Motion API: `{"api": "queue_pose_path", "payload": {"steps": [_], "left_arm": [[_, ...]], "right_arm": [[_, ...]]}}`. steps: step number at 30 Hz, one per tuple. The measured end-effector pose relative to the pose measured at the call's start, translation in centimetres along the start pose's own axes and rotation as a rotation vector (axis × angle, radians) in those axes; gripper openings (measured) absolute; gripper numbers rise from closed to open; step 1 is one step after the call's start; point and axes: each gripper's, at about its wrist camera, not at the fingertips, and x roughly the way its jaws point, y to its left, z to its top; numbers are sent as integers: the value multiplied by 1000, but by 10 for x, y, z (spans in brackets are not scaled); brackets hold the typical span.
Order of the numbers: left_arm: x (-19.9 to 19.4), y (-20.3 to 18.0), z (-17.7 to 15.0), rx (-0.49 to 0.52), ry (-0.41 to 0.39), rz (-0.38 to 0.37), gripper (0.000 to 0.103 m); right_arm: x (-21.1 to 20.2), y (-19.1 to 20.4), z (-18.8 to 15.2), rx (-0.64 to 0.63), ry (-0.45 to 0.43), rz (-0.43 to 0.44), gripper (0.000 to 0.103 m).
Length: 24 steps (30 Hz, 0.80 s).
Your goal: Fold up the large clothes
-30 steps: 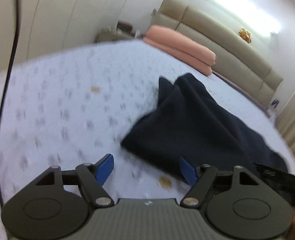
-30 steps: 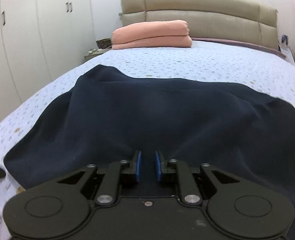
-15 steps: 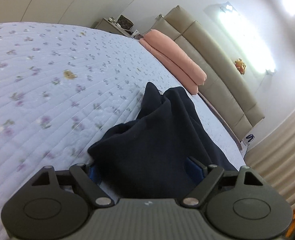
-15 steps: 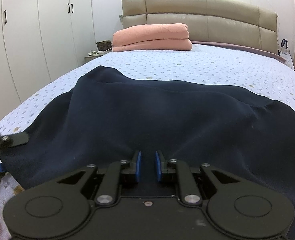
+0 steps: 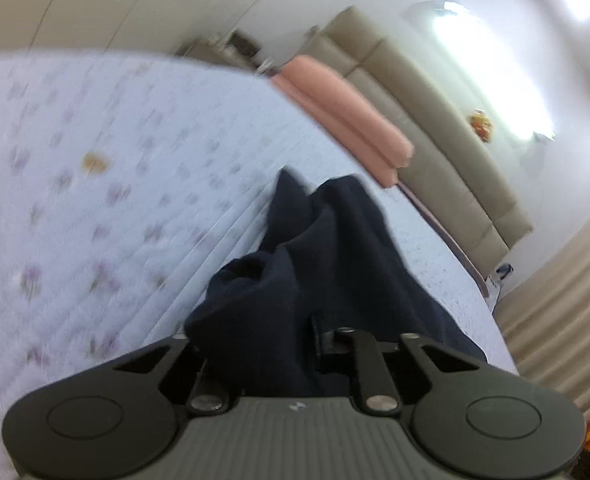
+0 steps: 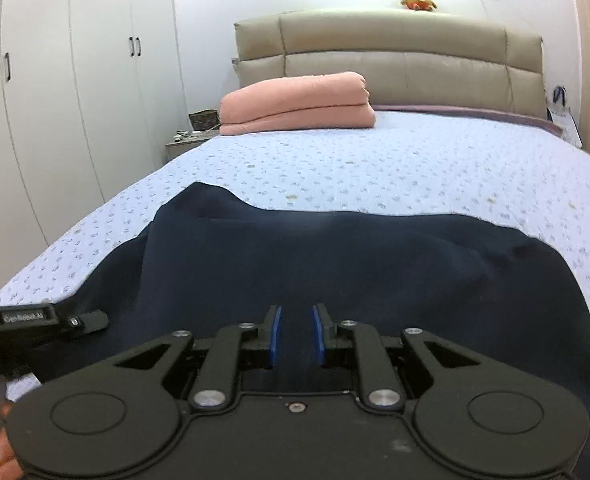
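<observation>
My left gripper (image 5: 291, 344) is closing on the dark garment's (image 6: 355, 264) left edge, low in frame; my right gripper (image 6: 297, 338) pinches its near hem. Bare bedspread (image 6: 395, 164) fills mid-frame.

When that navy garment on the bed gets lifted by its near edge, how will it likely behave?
The navy garment will probably hang limp: it already bunches into soft folds at the left claw, whose jaws are closing on it. It looks thick, so likely fairly heavy. It may drag on the quilted bedspread.
</observation>
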Motion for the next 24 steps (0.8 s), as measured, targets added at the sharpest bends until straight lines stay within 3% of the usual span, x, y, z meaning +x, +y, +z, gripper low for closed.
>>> {"api": "queue_pose_path", "payload": {"steps": [4,9,14,19,24], "left_arm": [[-19,-46,10,193,-83,-97,11],[-20,-116,12,391,-80,-234,11],[-19,-179,-8,522,-72,-372,11],[-14,-245,-44,618,-43,-523,11],[4,-305,-96,731,43,-642,11]], "right_arm": [[27,-4,-18,52,116,48,16],[30,-28,-15,210,136,130,16],[10,-86,-13,443,129,273,17],[-35,-145,-14,525,9,232,18],[-79,-210,-14,592,-95,100,19]]}}
